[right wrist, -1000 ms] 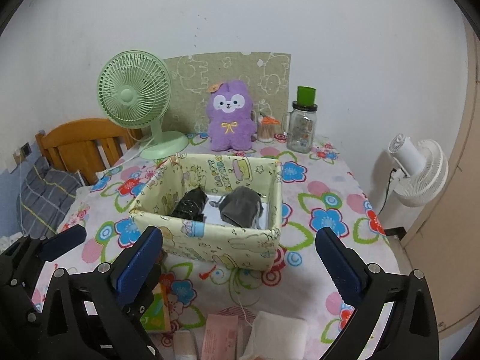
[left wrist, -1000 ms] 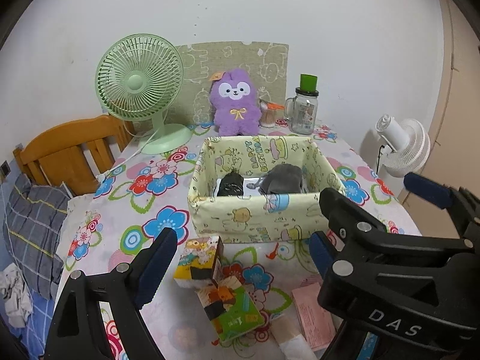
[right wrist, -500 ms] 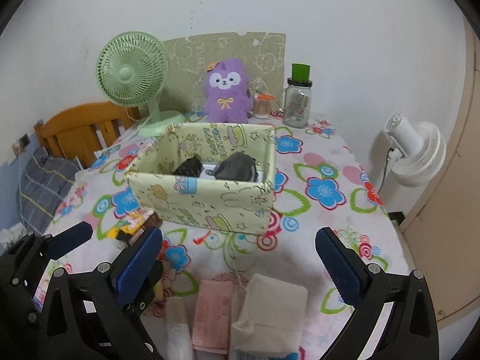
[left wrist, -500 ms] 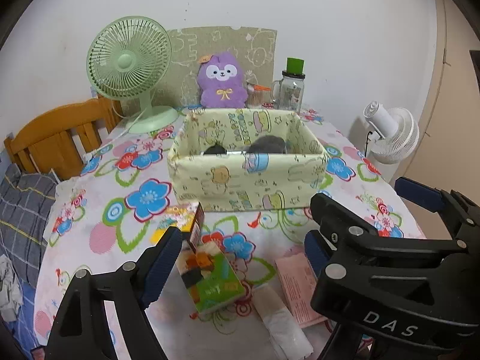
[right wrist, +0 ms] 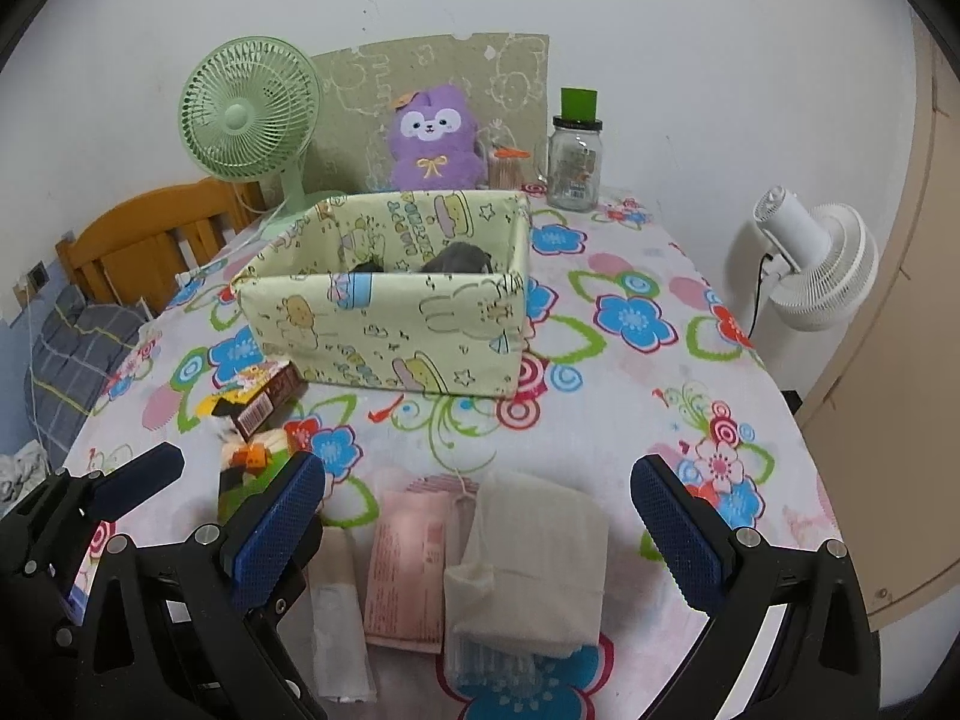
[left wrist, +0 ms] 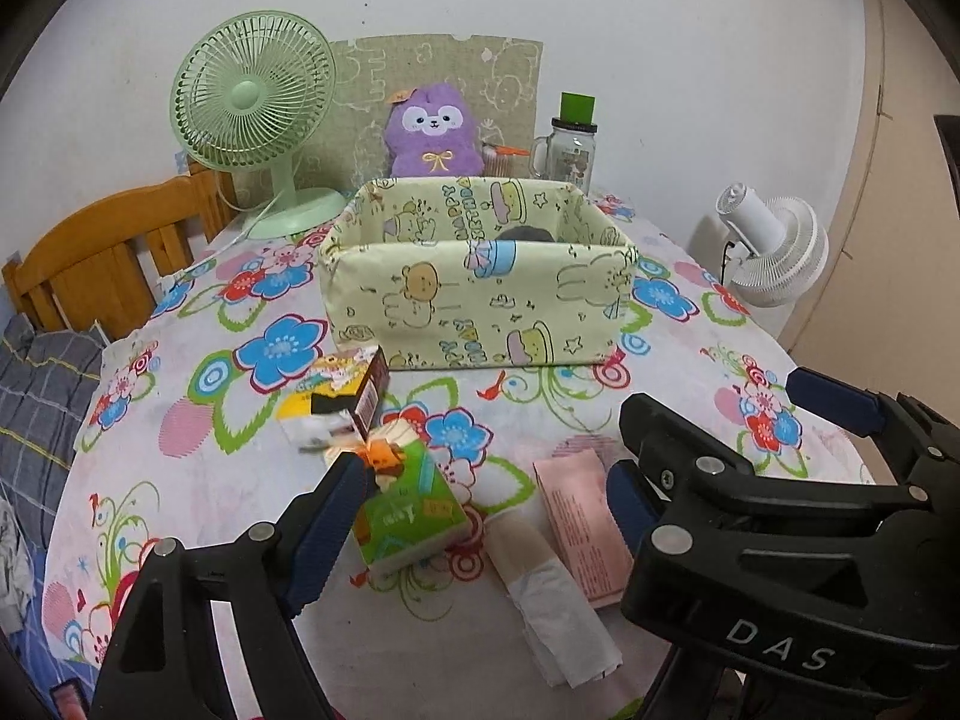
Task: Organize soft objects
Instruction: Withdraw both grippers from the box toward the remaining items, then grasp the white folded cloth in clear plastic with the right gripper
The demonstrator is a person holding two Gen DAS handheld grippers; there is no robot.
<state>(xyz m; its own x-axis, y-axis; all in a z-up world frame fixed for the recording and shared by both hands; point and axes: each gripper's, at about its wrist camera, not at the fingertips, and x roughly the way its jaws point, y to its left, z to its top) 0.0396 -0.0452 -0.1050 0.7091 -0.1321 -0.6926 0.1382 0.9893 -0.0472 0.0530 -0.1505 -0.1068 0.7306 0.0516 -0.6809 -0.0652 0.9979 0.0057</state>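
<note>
A cartoon-print fabric box stands mid-table with dark grey soft items inside. A purple plush sits behind it. Near the front edge lie a green tissue pack, a small printed carton, a pink packet, a white wrapped roll and a beige folded pack. My left gripper is open low over the green pack and the roll, its left pad close beside the pack. My right gripper is open over the beige pack and pink packet, touching neither.
A green desk fan and a glass jar with a green lid stand at the back by the wall. A white fan is off the table's right side. A wooden chair and plaid cloth are at left.
Both grippers sank and drew back toward the table's near edge. The box now sits higher in both views, and the packs and roll at the front have come in between the fingers.
</note>
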